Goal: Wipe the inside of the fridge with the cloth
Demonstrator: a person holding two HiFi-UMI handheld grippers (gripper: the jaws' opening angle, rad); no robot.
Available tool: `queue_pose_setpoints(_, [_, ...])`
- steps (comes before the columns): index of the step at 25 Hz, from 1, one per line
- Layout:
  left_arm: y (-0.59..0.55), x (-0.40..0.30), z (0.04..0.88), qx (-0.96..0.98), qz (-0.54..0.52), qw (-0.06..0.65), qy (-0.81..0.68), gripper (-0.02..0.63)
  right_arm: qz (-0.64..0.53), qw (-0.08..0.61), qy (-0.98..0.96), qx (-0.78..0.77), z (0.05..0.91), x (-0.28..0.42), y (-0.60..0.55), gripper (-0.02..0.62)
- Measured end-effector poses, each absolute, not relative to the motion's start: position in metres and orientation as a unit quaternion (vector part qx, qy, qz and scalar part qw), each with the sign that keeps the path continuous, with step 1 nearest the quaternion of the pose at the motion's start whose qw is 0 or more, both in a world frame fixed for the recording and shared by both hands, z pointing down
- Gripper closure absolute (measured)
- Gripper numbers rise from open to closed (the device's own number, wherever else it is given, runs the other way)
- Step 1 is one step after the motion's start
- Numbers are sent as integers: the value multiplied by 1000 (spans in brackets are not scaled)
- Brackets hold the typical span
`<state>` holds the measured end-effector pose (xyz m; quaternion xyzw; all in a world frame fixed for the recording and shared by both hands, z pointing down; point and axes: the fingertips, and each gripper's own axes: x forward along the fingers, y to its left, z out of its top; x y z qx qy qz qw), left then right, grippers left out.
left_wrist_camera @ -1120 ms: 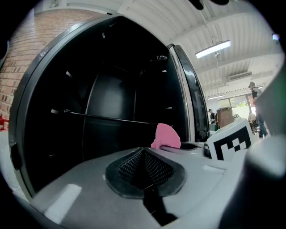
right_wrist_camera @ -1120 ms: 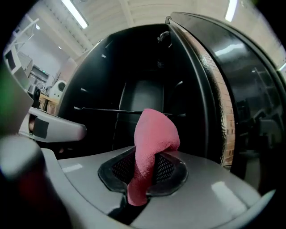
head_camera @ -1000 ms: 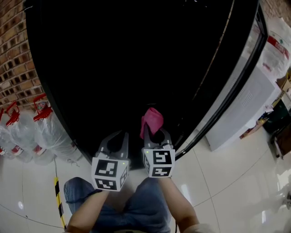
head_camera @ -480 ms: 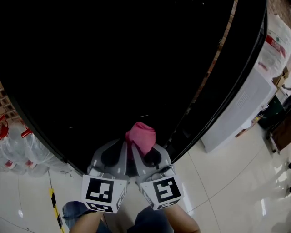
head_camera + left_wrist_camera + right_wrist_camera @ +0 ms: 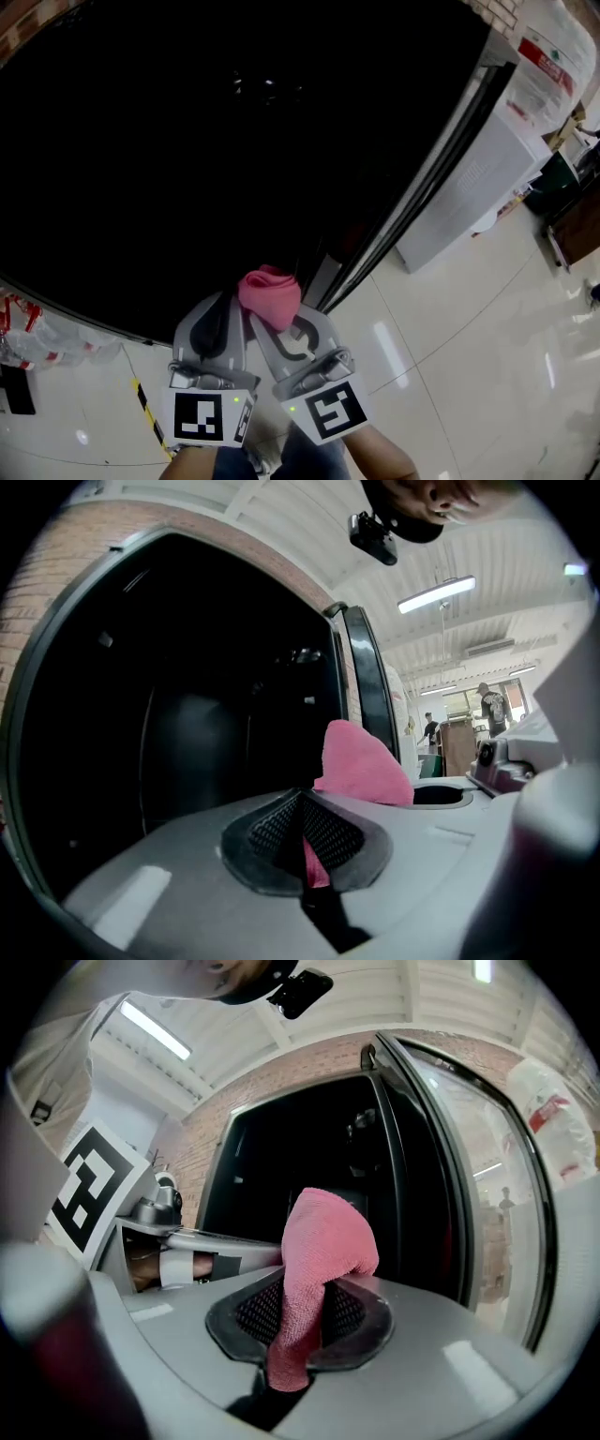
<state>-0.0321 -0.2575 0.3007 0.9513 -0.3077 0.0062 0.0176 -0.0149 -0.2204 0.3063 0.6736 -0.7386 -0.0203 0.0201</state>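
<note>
A pink cloth (image 5: 270, 292) is bunched at the tips of both grippers, in front of the bottom edge of the fridge's dark open interior (image 5: 234, 141). My right gripper (image 5: 281, 321) is shut on the pink cloth (image 5: 319, 1241), which stands up from between its pads and hangs below them. My left gripper (image 5: 232, 309) lies close beside it on the left. Its pads (image 5: 281, 827) are pressed together with a sliver of the pink cloth (image 5: 314, 864) between them. The rest of the cloth (image 5: 361, 761) shows just past them. The fridge's inside is too dark to make out shelves.
The open fridge door (image 5: 441, 169) runs diagonally on the right, with a white cabinet (image 5: 487, 178) behind it. Clear water bottles (image 5: 37, 328) stand on the floor at left, near yellow-black tape (image 5: 145, 403). Glossy tiled floor (image 5: 469, 375) spreads to the right.
The two grippers have come together: the left one, earlier apart and open, now sits against the cloth with its pads closed. The view has swung, and the cloth sits lower and further left.
</note>
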Motion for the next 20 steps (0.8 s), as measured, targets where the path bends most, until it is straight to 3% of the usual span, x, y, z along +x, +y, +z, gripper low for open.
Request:
queue_pose_setpoints(11, [-203, -5, 158, 956, 13, 83, -280, 611, 2, 22, -722, 692, 141, 24, -170, 535])
queue_pose_setpoints(20, [-167, 44, 95, 946, 1, 62, -317, 611, -40, 19, -758, 651, 73, 86, -151, 535])
